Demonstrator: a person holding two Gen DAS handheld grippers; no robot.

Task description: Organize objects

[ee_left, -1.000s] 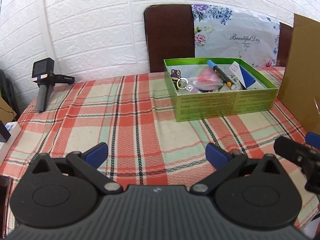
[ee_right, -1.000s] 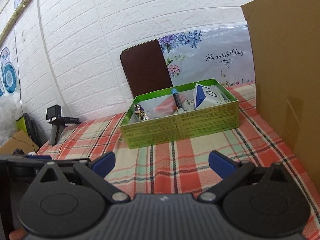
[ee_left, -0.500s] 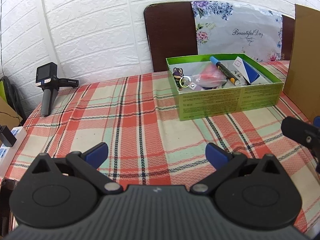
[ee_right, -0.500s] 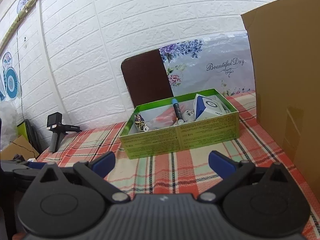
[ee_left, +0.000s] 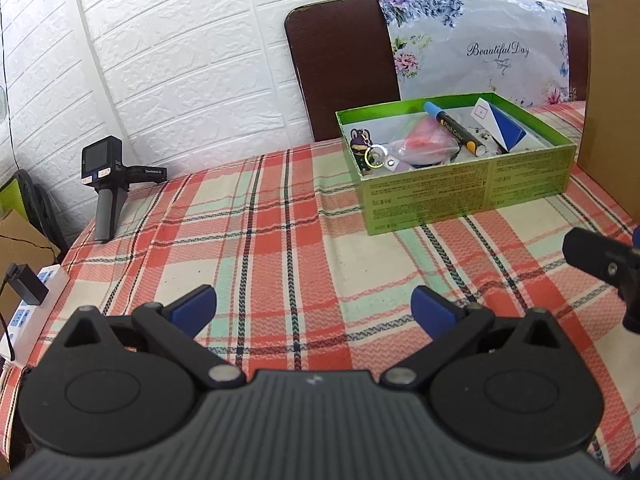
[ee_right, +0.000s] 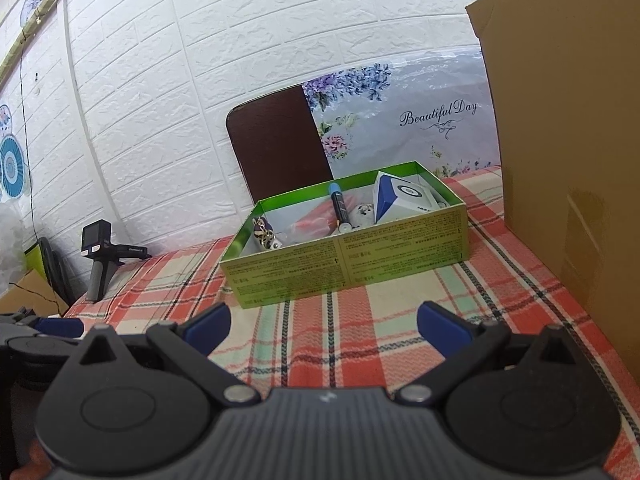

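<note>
A green box [ee_left: 460,196] [ee_right: 348,268] stands on the plaid tablecloth at the far right. It holds a purple bunny keychain [ee_left: 362,145] [ee_right: 264,234], a clear bag with something pink [ee_left: 424,142], a blue-capped marker [ee_left: 454,128] [ee_right: 339,208] and a blue-and-white carton [ee_left: 498,126] [ee_right: 400,200]. My left gripper [ee_left: 314,308] is open and empty, low over the cloth, well short of the box. My right gripper [ee_right: 324,326] is open and empty, just in front of the box; part of it shows in the left wrist view [ee_left: 600,264].
A tall cardboard panel [ee_right: 568,160] [ee_left: 612,120] stands right of the box. A brown chair back with a floral cover [ee_left: 400,56] is behind the table. A small camera on a grip [ee_left: 106,188] [ee_right: 100,260] stands at the far left edge. A power strip [ee_left: 24,312] lies at the left.
Both grippers have drawn back and risen slightly, so the box sits a little farther off and more wall shows. Both stay open and empty. Nothing in the box has moved.
</note>
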